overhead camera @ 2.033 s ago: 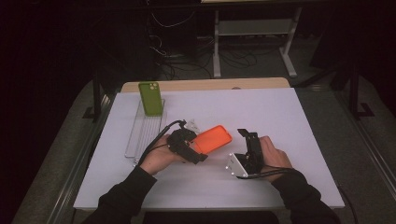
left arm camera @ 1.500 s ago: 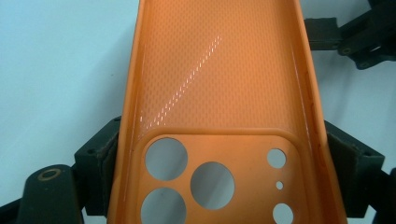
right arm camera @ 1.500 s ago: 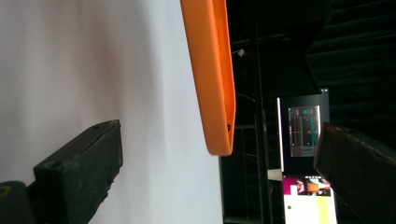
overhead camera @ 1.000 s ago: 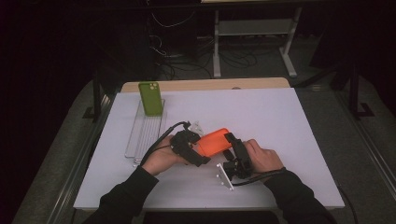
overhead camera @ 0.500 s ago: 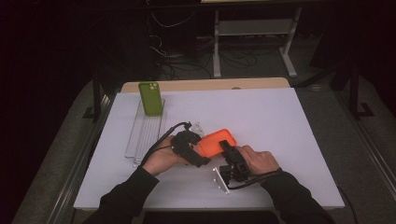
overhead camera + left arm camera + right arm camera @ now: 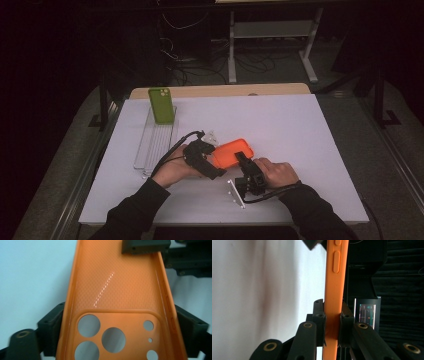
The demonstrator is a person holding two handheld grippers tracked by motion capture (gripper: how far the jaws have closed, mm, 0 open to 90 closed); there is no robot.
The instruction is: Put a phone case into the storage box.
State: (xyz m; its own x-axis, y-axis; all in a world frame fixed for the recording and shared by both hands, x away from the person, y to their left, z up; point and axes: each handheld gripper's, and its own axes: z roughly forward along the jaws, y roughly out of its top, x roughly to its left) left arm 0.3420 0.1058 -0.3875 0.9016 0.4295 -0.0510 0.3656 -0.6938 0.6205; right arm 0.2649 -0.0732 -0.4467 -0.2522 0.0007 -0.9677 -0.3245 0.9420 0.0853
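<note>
My right hand-held gripper [image 6: 332,326] clamps the orange phone case [image 6: 231,152]; my left hand-held gripper [image 6: 120,325], jaws just opening, straddles it.

I'm looking at a lab or workshop: a white worktop [image 6: 300,130] in a darkened room, loose cables [image 6: 260,62] and a metal stand [image 6: 272,30] on the floor behind.

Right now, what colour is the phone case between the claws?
Orange, clearest in the left gripper view.

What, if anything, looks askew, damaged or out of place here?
Nothing stands out. The orange phone case looks intact, pinched edge-on by the right gripper. The green phone stands upright in the clear rack.
</note>
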